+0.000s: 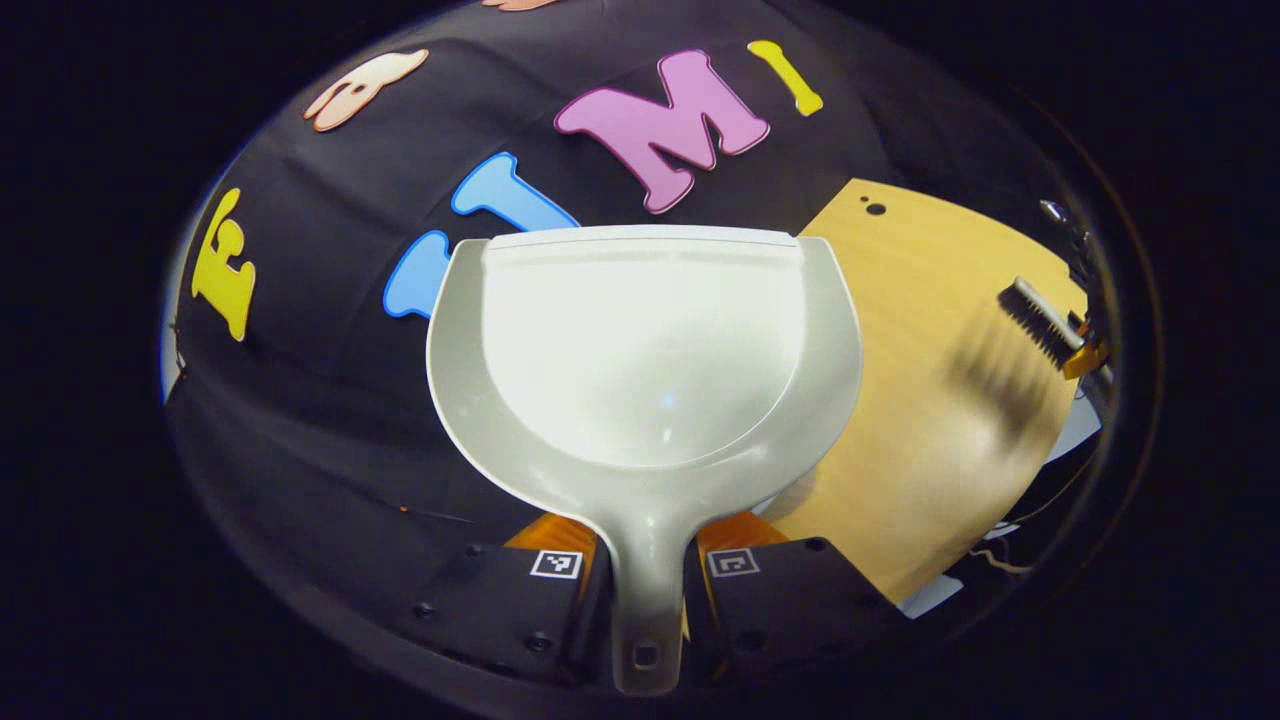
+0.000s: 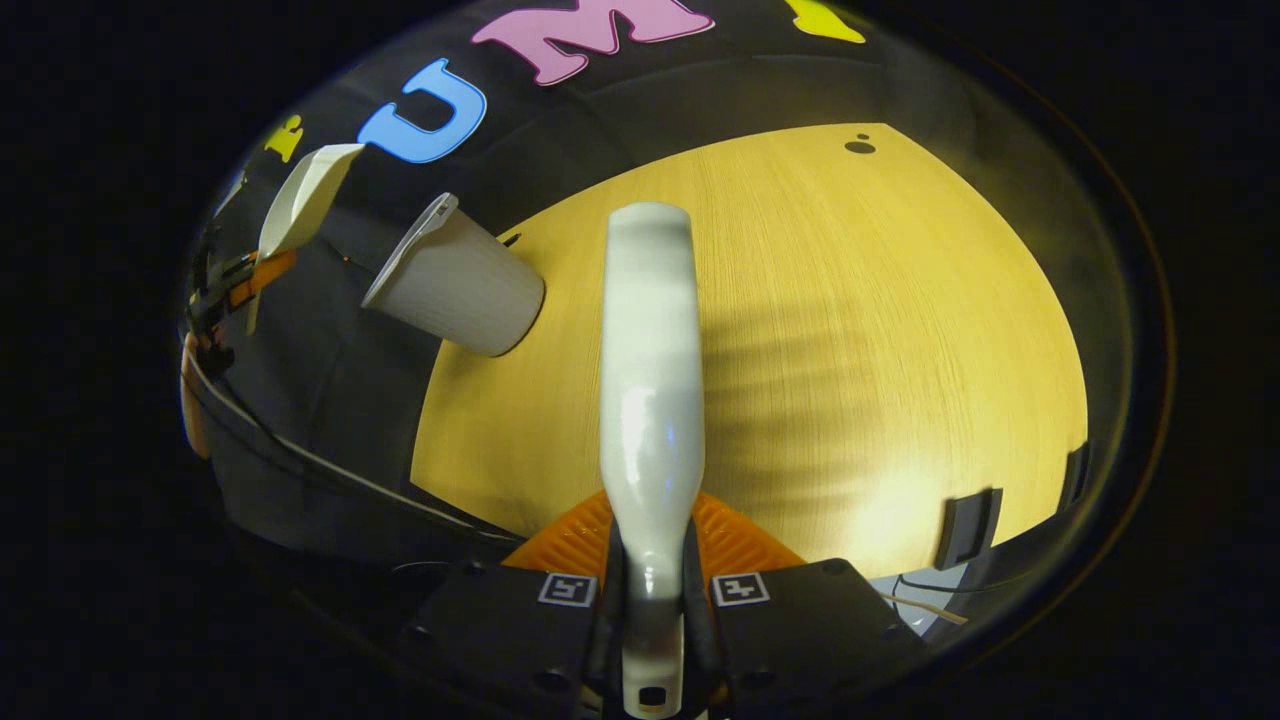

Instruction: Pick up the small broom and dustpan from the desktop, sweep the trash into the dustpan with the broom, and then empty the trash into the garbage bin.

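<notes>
White dustpan [image 1: 645, 360] is being gripped by the left claw [image 1: 645, 580] beside the worktop [image 1: 930, 440]; the right claw [image 2: 650, 590] is gripping the broom [image 2: 650, 400] above it.

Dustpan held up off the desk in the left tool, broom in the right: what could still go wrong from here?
1. The left tool pinches only the narrow handle of the dustpan, so the wide pan could twist or slip.
2. In the right gripper view the dustpan hangs beside the garbage bin standing at the desk's edge; a swing might knock it off.
3. The broom hovers above the desk, and its bristles may brush it.
</notes>
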`<control>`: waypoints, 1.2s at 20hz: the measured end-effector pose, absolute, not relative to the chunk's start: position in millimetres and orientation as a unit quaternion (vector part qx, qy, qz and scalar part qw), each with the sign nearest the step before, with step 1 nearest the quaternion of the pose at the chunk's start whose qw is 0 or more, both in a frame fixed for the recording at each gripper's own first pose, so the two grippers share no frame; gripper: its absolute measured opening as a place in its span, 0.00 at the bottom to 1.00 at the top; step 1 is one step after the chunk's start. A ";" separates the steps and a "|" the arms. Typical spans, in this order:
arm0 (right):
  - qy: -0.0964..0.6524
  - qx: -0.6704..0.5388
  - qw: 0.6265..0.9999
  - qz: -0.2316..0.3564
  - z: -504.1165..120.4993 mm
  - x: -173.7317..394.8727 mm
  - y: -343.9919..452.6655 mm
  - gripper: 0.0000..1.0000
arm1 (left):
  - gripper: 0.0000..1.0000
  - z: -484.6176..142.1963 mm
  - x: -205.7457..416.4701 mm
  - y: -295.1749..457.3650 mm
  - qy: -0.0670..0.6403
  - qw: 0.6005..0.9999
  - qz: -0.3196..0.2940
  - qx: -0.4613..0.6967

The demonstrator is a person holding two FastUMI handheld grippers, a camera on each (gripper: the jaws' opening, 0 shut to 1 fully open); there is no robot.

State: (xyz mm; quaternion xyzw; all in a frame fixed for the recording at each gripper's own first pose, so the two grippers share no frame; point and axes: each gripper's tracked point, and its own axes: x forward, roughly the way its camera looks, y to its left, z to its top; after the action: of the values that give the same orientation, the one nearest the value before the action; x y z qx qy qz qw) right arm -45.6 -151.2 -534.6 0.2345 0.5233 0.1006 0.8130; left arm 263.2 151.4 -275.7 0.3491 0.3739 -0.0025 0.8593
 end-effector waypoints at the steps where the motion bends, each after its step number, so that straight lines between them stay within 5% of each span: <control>1: 0.522 0.233 0.814 0.098 -533.8 -41.3 -154.3 0.28 | 0.29 -284.9 256.9 129.7 0.369 0.871 -0.020 0.323; 9: 0.561 0.181 0.804 0.080 -561.0 -37.2 -176.7 0.28 | 0.29 -427.1 184.3 -36.5 0.440 0.879 -0.131 0.131; 17: 0.632 0.130 0.761 0.066 -629.2 -34.3 -163.9 0.28 | 0.28 -596.7 149.9 -36.8 0.574 0.817 -0.040 -0.041; 24: 0.668 0.092 0.736 0.056 -667.2 -20.2 -147.9 0.28 | 0.30 -619.6 145.4 -37.2 0.637 0.771 -0.004 -0.010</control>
State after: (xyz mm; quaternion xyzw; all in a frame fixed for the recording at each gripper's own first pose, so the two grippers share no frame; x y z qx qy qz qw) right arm -20.2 -147.9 -667.2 0.0917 0.6680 0.0564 0.7363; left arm 145.4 -37.2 -619.6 -0.0099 0.6370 -0.0042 0.7708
